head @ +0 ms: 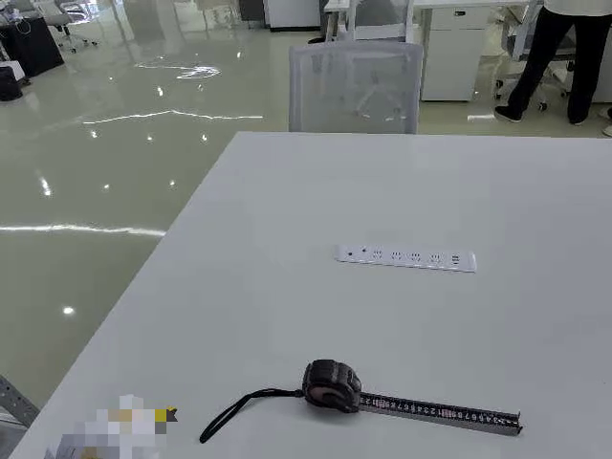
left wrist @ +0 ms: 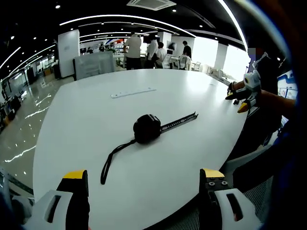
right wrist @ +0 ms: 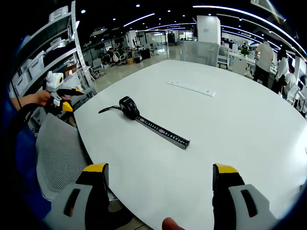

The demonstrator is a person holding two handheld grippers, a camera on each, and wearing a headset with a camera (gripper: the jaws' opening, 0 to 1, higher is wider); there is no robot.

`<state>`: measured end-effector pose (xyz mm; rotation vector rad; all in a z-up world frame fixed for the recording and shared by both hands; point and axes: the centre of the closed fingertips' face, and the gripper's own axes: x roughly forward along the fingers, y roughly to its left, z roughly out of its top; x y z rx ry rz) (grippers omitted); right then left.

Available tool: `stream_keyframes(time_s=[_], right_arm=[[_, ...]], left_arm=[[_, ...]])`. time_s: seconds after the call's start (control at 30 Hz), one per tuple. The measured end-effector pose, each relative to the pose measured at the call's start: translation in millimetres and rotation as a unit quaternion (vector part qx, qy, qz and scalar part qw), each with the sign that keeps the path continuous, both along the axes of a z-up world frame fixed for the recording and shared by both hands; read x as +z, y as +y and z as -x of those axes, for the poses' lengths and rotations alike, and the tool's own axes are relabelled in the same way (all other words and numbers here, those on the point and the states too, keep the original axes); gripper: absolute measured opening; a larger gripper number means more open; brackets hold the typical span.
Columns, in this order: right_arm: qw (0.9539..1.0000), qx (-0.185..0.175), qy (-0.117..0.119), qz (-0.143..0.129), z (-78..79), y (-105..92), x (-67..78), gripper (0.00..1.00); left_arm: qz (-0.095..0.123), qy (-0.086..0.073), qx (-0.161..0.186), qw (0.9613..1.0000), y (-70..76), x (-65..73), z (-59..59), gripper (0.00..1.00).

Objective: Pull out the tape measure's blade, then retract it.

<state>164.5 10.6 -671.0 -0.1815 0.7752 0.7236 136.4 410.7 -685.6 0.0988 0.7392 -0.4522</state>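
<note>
White tabletop (head: 239, 287) is carrying the tape measure (head: 332, 385) at the head view's lower centre, its blade (head: 440, 413) lying extended rightward. Left gripper (left wrist: 144, 175) and right gripper (right wrist: 160, 167) are gaping wide, holding nothing.

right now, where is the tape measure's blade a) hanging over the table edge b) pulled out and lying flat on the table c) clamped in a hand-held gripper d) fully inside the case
b: the blade runs out of the tape measure and lies flat on the table
</note>
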Motion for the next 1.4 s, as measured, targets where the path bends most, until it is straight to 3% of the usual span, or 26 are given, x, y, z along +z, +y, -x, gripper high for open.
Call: stream_keyframes(time_s=[0.1,0.4,0.63,1.4], right_arm=[[1.0000,-0.008,0.000,-0.001,4.1,-4.4,5.0,0.88],[0.9998,-0.018,0.003,-0.003,17.8,-8.7,14.6,0.96],[0.9997,-0.023,0.001,-0.004,22.8,-11.6,21.1,1.00],[0.9993,-0.034,-0.010,-0.009,33.5,-19.1,31.2,1.00]], left_arm=[[-0.003,0.002,0.003,1.0000,1.8,-0.3,3.9,0.93],[0.017,-0.003,0.023,0.9996,8.5,7.8,8.6,0.97],[0.014,-0.004,0.021,0.9997,11.3,15.6,10.4,0.98],[0.012,-0.013,0.016,0.9997,6.2,25.8,15.7,1.00]])
